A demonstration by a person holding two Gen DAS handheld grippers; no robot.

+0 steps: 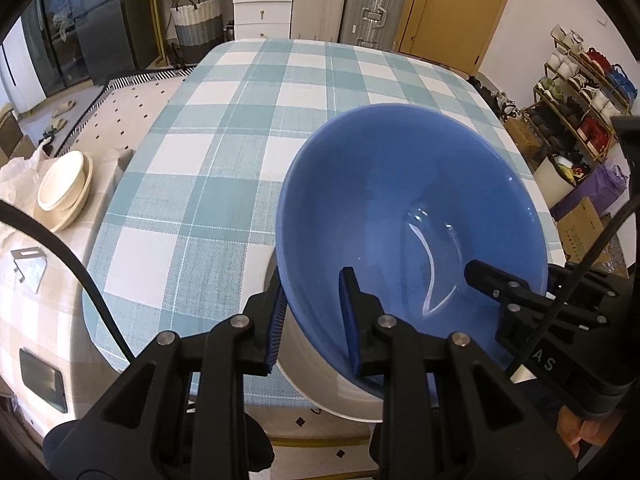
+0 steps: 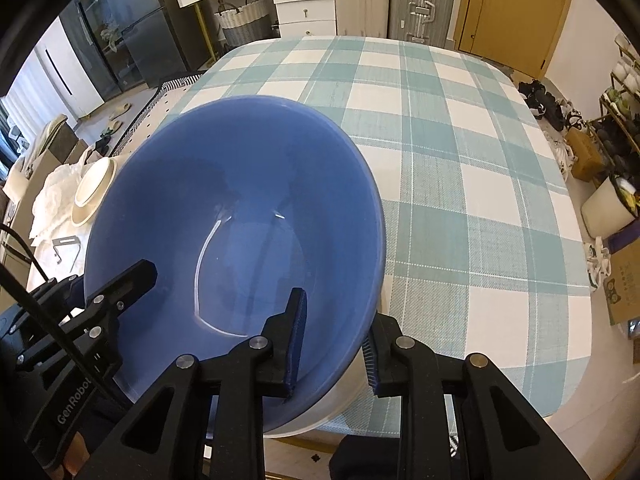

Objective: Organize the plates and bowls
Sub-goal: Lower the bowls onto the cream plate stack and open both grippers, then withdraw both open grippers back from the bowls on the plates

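Black two-finger left gripper (image 1: 314,312) fills the bottom of its own view, its blue-padded fingers (image 1: 349,320) straddling the wall of a large glossy bowl, blue inside and white outside (image 1: 400,208); one pad sits inside the bowl, the other against the white outer wall, and both seem to press on it, narrowly parted. From the right wrist view, the black right gripper (image 2: 334,340) grips the opposite side of the same bowl (image 2: 240,208) the same way, one pad inside, one outside, the rim caught between them.

Each gripper shows in the other's view: the right at 4 o'clock in the left view, the left at 8 o'clock in the right view.

The bowl sits tilted at the near edge of a table covered by a teal-and-white checked cloth (image 1: 224,128); whether its base touches the cloth cannot be told.

At 9 o'clock in the left view, a stack of cream bowls on a cream plate (image 1: 64,188) stands on a neighbouring beige checked surface, well apart from the blue bowl.
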